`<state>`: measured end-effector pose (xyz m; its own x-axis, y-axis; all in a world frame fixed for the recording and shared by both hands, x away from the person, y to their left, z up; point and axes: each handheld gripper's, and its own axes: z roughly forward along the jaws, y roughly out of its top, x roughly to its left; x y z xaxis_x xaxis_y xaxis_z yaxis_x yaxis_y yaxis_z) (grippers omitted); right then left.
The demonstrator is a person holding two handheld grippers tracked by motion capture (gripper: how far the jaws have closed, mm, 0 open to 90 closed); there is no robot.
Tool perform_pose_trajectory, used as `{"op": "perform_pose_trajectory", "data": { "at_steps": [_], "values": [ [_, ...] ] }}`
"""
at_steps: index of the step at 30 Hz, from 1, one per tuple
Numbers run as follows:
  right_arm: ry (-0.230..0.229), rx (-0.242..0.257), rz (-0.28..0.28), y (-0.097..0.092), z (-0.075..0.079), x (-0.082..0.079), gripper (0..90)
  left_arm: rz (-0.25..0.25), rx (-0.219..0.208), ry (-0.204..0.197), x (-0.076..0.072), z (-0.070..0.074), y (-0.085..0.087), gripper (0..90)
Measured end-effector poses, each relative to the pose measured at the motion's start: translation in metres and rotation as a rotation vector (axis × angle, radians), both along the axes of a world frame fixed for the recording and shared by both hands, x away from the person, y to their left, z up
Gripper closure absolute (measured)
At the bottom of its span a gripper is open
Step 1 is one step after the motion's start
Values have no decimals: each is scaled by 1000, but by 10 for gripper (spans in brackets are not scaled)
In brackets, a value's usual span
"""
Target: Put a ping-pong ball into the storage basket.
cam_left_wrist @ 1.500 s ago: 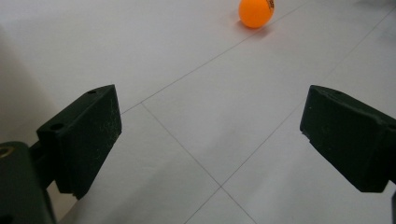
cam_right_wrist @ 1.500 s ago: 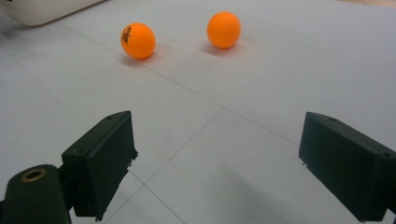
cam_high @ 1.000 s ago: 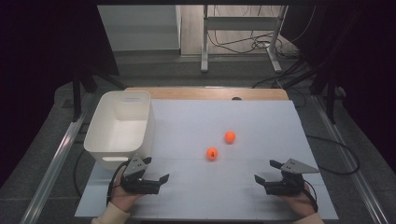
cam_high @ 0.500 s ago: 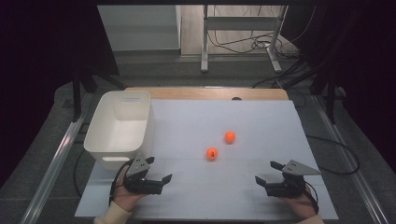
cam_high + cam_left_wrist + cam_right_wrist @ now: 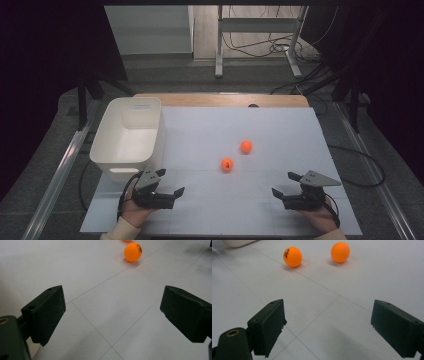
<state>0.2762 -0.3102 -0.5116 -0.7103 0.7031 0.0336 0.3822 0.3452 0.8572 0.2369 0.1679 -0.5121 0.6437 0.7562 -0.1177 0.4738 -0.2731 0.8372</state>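
Work in hand: picking up one of two small round orange plastic balls, presumably for the white plastic bin (image 5: 127,137).
Left gripper (image 5: 167,187): held low over the white counter (image 5: 280,130), jaws spread wide, nothing between them.
Right gripper (image 5: 286,186): likewise low, jaws spread wide and empty.
Printed ball (image 5: 227,164): bears dark lettering; rests on the counter ahead of both grippers, roughly between them. From the left gripper it lies ahead and to the right (image 5: 132,252); from the right gripper, ahead and to the left (image 5: 292,256).
Plain ball (image 5: 246,146): just beyond the printed one, near it but apart (image 5: 340,252).
Bin: beside and ahead of the left gripper, well apart from the right.
Key relation: the printed ball is the closer target for either gripper; the left looks a little nearer to it and sits next to the bin, so it seems the likelier one to reach.
Long axis: none, since a ball offers the same grip from any side.
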Motion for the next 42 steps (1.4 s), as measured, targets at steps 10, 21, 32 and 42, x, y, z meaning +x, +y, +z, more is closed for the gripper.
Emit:
{"op": "perform_pose_trajectory", "data": {
  "at_steps": [10, 21, 32, 42],
  "values": [
    [-4, -2, 8, 1, 0, 2, 127, 5, -14, 5, 4, 6, -7, 73],
    [-7, 5, 10, 0, 1, 0, 128, -30, 14, 0, 8, 9, -22, 75],
    [-8, 7, 15, 1, 1, 2, 130, -40, 29, 8, 12, 14, -29, 75],
    [-11, 8, 13, 1, 1, 2, 130, -43, 35, 9, 15, 23, -36, 76]
  ]
}}
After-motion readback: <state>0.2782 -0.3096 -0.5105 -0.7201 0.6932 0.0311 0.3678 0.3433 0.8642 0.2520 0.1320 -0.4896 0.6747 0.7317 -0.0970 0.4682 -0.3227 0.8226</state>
